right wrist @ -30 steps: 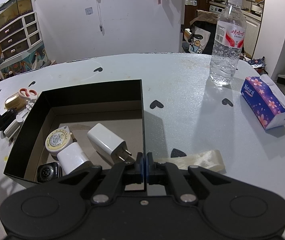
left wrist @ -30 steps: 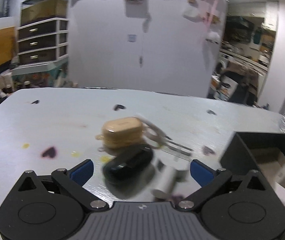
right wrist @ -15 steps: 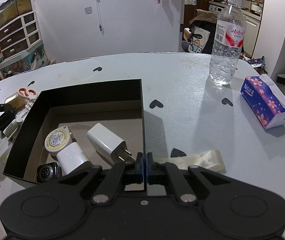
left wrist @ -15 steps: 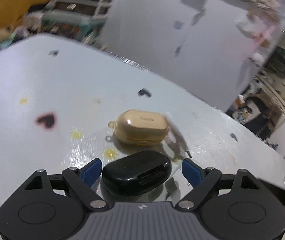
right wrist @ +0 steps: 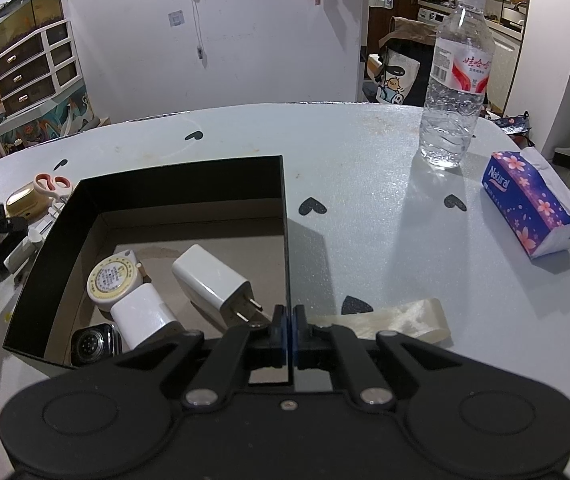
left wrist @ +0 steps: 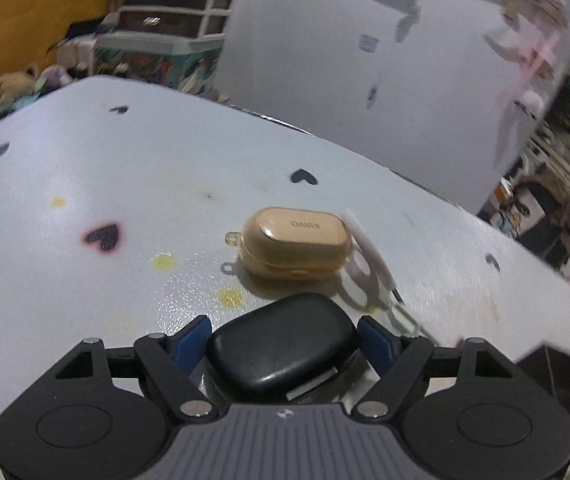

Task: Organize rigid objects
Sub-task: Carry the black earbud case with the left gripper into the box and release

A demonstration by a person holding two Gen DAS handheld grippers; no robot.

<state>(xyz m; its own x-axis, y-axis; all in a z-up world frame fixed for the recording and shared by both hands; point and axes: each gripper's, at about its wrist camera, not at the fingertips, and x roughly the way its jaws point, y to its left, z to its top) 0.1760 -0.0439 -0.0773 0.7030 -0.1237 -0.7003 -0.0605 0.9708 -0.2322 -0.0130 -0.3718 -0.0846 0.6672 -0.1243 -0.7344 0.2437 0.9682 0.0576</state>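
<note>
A black earbud case (left wrist: 281, 344) lies on the table between the blue pads (left wrist: 193, 338) of my left gripper (left wrist: 283, 332). Its jaws are closing, and the pads stand right beside the case's two sides. Just beyond lie a tan earbud case (left wrist: 295, 242) and scissors (left wrist: 365, 248). My right gripper (right wrist: 288, 330) is shut on the right wall of the black box (right wrist: 181, 184). Inside the box are a round tape measure (right wrist: 113, 280), a white charger (right wrist: 213, 284), a white adapter (right wrist: 145, 316) and a smartwatch (right wrist: 93, 346).
A water bottle (right wrist: 457, 100) stands at the back right, with a purple tissue pack (right wrist: 533, 204) near the right edge. A pale ribbon strip (right wrist: 401, 316) lies right of the box. A white cylinder (right wrist: 21, 254) rests left of the box, beside the black case.
The left gripper rolled, moved in over the black case, and its pads narrowed around it. The right gripper and box stayed put.
</note>
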